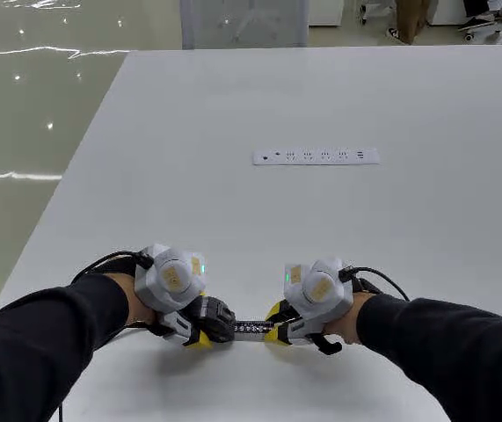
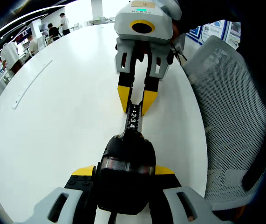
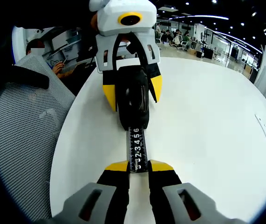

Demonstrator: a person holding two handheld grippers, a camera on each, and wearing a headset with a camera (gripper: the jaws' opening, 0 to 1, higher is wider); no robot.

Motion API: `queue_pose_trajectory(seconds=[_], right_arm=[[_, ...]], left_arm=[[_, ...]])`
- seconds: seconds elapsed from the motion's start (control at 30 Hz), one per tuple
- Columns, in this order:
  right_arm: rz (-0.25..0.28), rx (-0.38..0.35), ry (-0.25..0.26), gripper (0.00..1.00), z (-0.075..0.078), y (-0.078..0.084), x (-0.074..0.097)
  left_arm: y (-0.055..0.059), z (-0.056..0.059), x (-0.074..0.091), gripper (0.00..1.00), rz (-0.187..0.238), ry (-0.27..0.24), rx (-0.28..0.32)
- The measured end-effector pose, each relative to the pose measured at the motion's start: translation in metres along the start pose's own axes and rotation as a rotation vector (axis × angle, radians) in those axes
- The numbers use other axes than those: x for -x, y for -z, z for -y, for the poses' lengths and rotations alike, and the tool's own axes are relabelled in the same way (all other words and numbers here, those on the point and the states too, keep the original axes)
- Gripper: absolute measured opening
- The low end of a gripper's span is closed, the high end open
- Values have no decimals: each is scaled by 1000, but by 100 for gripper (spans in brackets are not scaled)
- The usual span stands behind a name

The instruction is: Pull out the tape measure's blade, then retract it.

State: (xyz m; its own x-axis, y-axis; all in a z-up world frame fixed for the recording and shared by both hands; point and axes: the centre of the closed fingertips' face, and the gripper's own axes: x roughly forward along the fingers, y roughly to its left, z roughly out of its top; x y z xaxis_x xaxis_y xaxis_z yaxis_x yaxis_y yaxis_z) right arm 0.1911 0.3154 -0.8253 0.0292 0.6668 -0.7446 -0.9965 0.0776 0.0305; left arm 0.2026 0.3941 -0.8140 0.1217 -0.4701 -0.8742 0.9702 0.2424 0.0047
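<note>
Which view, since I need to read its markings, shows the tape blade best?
The right gripper view: the blade runs straight up from the camera with digits legible. The left gripper view shows a shorter stretch beyond the black case; the head view, just a sliver.

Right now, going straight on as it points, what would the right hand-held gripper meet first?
Probably the tape measure's case, held by the left hand-held gripper, at the far end of the short exposed blade.

Matt black plastic tape measure case [image 2: 126,175], smooth printed blade [image 3: 138,149], smooth white table [image 1: 321,229]
</note>
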Motion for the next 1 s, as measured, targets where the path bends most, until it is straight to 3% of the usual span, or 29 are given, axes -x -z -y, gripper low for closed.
queue_pose_trajectory(seconds=[0.5, 0.7, 1.0], right_arm=[[-27, 8, 20, 11, 7, 18, 13], [-35, 3, 32, 11, 11, 27, 22], [-50, -9, 35, 11, 14, 40, 35]], left_arm=[[1, 0, 0, 39, -14, -4, 2], [1, -2, 0, 39, -4, -28, 0], [1, -1, 0, 39, -13, -17, 7]])
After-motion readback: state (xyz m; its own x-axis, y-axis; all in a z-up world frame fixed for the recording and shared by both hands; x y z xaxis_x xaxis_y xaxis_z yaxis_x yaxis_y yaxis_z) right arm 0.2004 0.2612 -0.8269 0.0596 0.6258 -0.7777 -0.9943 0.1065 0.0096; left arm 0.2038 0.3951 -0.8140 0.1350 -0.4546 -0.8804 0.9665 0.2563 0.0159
